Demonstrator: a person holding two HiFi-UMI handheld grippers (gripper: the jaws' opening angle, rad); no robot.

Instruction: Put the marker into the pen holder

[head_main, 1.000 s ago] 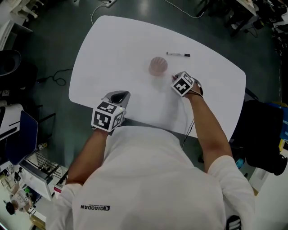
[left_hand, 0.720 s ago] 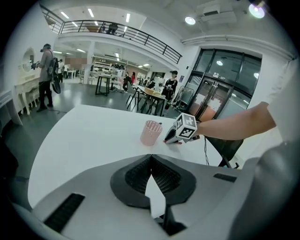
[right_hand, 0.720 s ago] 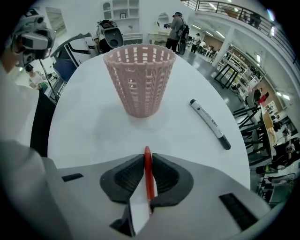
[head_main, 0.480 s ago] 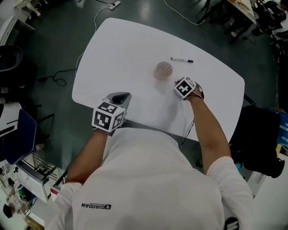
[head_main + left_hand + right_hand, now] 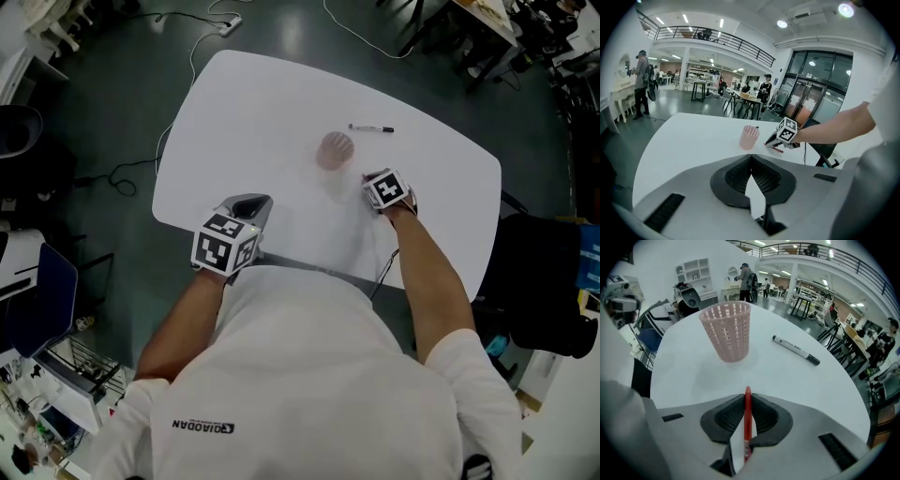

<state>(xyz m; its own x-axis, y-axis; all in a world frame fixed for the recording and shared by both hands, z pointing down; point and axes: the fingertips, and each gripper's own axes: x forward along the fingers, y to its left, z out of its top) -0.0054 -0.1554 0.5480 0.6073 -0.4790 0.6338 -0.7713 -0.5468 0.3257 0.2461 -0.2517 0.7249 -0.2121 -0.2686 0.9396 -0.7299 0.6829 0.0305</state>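
Between right gripper [image 5: 747, 398] jaws: red marker [image 5: 747, 427], clamped, jaws just closed in on it.
Pen holder [image 5: 726, 331] stands just ahead of it; left gripper [image 5: 751, 159] jaws together, empty.

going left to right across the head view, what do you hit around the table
left gripper → pen holder → right gripper, its jaws having just been closing on a red marker. black marker left out, since it overlaps both sideways
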